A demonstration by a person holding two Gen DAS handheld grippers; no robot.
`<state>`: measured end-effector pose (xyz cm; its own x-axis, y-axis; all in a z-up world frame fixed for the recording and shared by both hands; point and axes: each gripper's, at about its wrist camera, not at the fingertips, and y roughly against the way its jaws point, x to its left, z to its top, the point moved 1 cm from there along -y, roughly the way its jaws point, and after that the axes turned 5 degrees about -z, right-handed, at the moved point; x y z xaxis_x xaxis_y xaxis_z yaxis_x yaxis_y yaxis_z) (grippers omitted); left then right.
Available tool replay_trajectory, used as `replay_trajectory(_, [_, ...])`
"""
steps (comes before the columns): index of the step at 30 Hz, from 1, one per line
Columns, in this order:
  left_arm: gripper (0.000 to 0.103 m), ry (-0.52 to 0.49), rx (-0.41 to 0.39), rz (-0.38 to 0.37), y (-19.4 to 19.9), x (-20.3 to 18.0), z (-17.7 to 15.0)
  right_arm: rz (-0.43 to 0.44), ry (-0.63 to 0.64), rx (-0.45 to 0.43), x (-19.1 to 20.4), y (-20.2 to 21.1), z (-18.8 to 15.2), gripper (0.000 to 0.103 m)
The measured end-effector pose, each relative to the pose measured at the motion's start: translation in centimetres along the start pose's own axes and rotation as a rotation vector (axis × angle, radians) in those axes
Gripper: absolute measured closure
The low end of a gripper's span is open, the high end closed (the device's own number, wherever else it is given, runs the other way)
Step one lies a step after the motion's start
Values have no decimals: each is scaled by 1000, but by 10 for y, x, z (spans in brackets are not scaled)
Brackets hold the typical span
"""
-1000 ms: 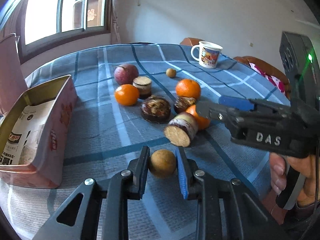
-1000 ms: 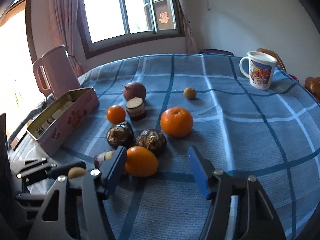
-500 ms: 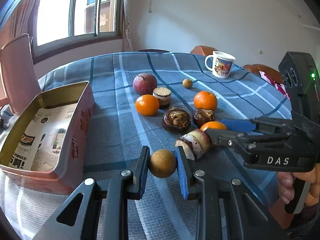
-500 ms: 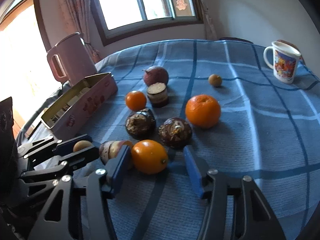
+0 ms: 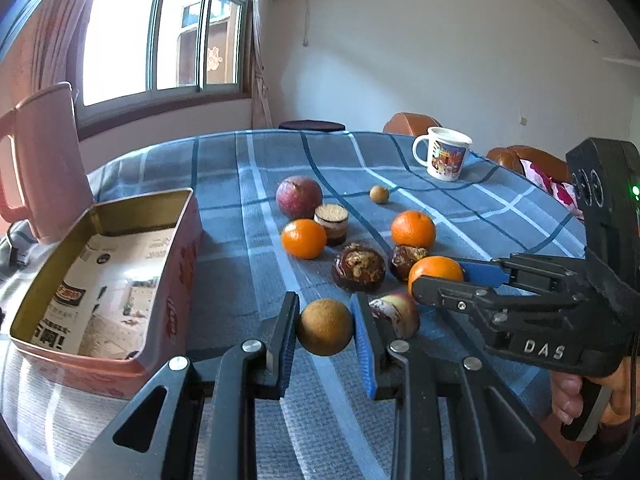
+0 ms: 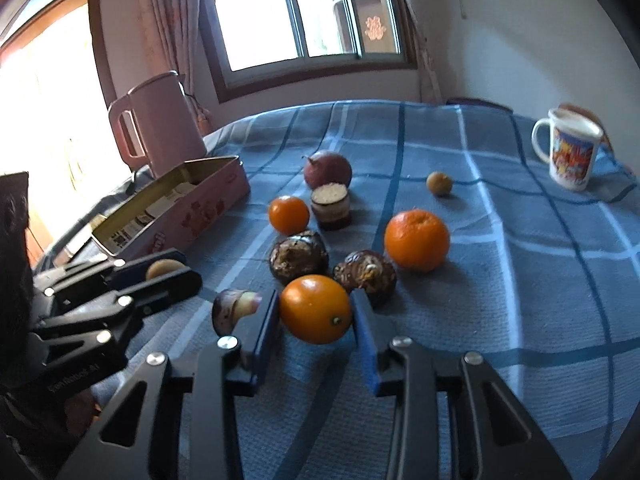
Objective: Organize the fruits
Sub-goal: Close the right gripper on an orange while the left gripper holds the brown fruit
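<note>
Between the left claw's [image 5: 325,332] blue pads sits a small round brown fruit [image 5: 325,332], clamped above the blue plaid tabletop [image 5: 248,264]. Right of it, the right claw [image 6: 316,310] grips a smooth orange fruit [image 6: 316,309], near the open pink metal tin [image 5: 172,280].

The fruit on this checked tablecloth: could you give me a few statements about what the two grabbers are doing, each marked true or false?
1. The left gripper clamps a small round brown fruit. True.
2. The right gripper grips the white mug. False: its fingers close on an orange; the mug stands far off.
3. The pink tin is full of oranges. False: only printed paper shows inside.
4. A pink kettle stands behind the tin. True.
</note>
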<state>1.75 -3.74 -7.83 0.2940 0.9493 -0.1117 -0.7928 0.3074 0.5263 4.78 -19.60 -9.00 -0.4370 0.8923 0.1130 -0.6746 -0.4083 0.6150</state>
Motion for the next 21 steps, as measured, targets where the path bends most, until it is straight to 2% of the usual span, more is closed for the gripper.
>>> replay_trajectory(7, [75,14,-36,7,6,6,4,-82,89,-56,14,6,1,64])
replay_trajectory(21, [75,-22,-119,74,23,9,13,-91,124,-138,25,17,11,64])
